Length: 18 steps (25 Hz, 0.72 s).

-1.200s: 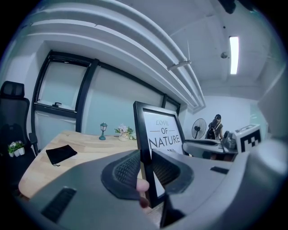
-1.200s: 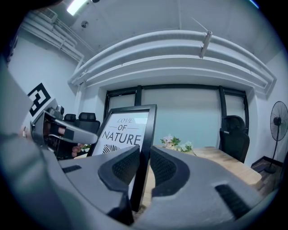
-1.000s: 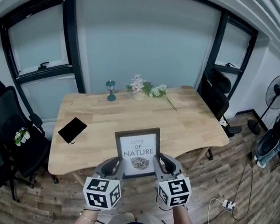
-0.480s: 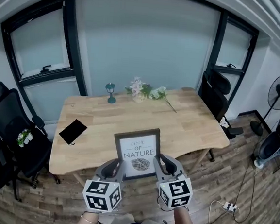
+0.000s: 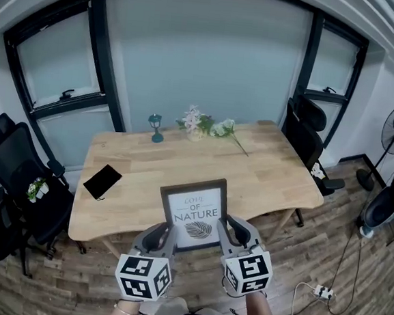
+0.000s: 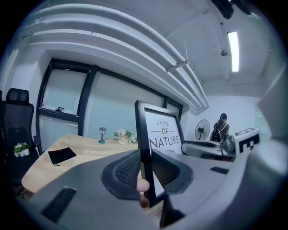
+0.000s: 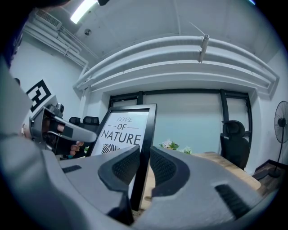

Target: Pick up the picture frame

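Left gripper (image 6: 144,166) and right gripper (image 7: 143,164) each pinch one side rail of the picture frame (image 5: 193,213), evidently to keep it upright and balanced by the table's (image 5: 271,173) near edge.

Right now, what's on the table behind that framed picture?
Behind the picture frame is bare wooden table, with a small teal lantern and flowers at its far edge and a flat black pouch off to the left. The patch of tabletop directly behind the frame is hidden.
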Tool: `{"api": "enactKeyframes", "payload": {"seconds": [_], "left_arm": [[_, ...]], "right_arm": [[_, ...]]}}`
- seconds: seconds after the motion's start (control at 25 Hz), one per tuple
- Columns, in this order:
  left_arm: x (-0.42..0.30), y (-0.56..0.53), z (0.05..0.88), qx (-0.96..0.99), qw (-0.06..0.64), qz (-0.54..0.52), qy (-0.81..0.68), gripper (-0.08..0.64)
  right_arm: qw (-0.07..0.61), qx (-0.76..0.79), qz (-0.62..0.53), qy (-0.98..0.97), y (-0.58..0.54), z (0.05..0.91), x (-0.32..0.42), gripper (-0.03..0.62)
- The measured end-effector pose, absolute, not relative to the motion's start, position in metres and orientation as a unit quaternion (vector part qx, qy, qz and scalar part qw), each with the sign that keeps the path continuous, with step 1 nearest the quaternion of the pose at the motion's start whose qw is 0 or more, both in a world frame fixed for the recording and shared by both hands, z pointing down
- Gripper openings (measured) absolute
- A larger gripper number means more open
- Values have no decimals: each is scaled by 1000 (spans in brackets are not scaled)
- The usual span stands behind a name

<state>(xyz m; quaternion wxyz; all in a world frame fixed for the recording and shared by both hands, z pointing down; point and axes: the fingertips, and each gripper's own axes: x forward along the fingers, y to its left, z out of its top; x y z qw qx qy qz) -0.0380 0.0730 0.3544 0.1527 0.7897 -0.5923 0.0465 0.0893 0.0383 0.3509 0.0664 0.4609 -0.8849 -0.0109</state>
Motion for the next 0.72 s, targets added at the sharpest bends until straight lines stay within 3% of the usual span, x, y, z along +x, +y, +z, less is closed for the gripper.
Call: {"api": "enactKeyframes", "payload": {"seconds": [0.72], "left_arm": [[-2, 100, 343, 778, 154, 42, -607, 69]], "right_arm": [[62, 446, -23, -893, 62, 340, 124, 72]]}}
